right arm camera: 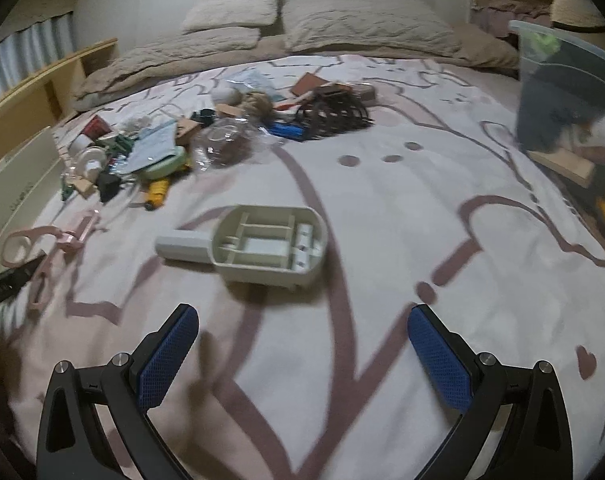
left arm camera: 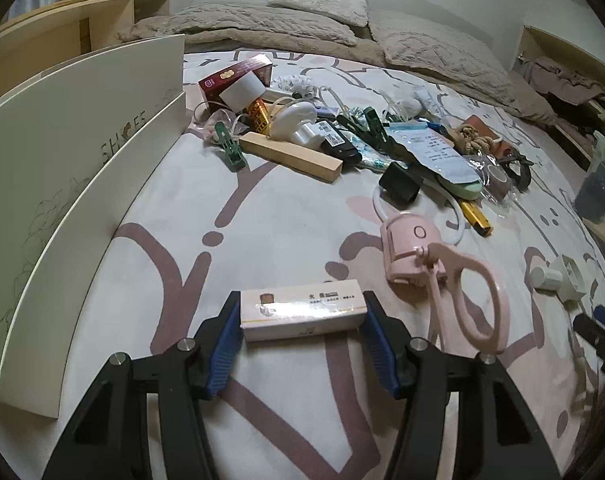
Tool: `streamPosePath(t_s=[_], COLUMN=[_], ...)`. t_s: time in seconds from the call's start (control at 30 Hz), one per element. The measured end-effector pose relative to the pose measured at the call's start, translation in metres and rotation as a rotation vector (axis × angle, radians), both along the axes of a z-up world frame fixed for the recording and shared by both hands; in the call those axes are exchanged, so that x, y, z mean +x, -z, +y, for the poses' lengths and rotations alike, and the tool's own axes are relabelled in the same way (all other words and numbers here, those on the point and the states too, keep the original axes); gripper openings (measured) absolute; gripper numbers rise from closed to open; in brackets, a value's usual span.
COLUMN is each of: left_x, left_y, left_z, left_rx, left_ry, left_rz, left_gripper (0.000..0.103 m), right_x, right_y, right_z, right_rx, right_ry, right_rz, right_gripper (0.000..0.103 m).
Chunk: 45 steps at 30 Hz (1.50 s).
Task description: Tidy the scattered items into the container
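My left gripper [left arm camera: 300, 316] is shut on a small white box [left arm camera: 298, 312] with brown print, held crosswise between the blue pads just above the bedspread. A pink handheld fan [left arm camera: 414, 252] lies to its right. A heap of scattered items [left arm camera: 342, 136] lies farther up the bed. My right gripper [right arm camera: 302, 344] is open and empty over the bedspread. A beige plastic paddle-shaped tray [right arm camera: 262, 242] lies ahead of it. The clear plastic container [right arm camera: 570, 92] stands at the far right and holds several items.
A cream shoe-box lid [left arm camera: 62, 200] stands on edge at the left. Pillows [right arm camera: 362, 28] and a folded blanket line the head of the bed. A wooden shelf [left arm camera: 62, 32] stands at the left. The pink fan also shows in the right wrist view [right arm camera: 50, 240].
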<state>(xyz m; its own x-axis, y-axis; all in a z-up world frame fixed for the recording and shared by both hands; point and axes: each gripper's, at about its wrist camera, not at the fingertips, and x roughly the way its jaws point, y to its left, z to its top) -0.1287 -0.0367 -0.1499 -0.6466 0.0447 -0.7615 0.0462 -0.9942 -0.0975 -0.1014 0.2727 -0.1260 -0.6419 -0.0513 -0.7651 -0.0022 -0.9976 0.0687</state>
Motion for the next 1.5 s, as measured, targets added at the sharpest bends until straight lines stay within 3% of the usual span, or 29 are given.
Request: streamPosePath(t_s=[0.23, 0.43, 0.6, 0.67, 0.73, 0.77, 1.5], left_x=[0.002, 0.002, 0.002, 0.002, 0.002, 0.002, 0.009], left_y=[0.001, 0.001, 0.002, 0.002, 0.002, 0.002, -0.008], left_z=[0.002, 0.002, 0.002, 0.002, 0.002, 0.002, -0.006], left_rx=[-0.020, -0.021, -0.021, -0.021, -0.023, -0.024, -0.036], left_ry=[0.008, 0.007, 0.007, 0.007, 0.007, 0.008, -0.002], left_rz=[0.003, 0.003, 0.003, 0.003, 0.003, 0.003, 0.019], left_gripper=[0.058, 0.058, 0.058, 0.058, 0.058, 0.058, 0.058], right_x=[-0.022, -0.043, -0.044, -0.042, -0.040, -0.040, -0.017], right_y=[-0.009, 0.001, 0.006, 0.006, 0.003, 0.003, -0.010], right_z=[0.002, 0.007, -0.005, -0.006, -0.007, -0.007, -0.011], right_rx=[-0.096, -0.192, -0.119, -0.119, -0.119, -0.112, -0.161], right_ry=[0.017, 0.107, 0.107, 0.097, 0.089, 0.089, 0.066], right_rz=[-0.002, -0.050, -0.020, 0.003, 0.027, 0.030, 0.045], right_gripper=[0.103, 0.103, 0.103, 0.096, 0.071, 0.068, 0.066])
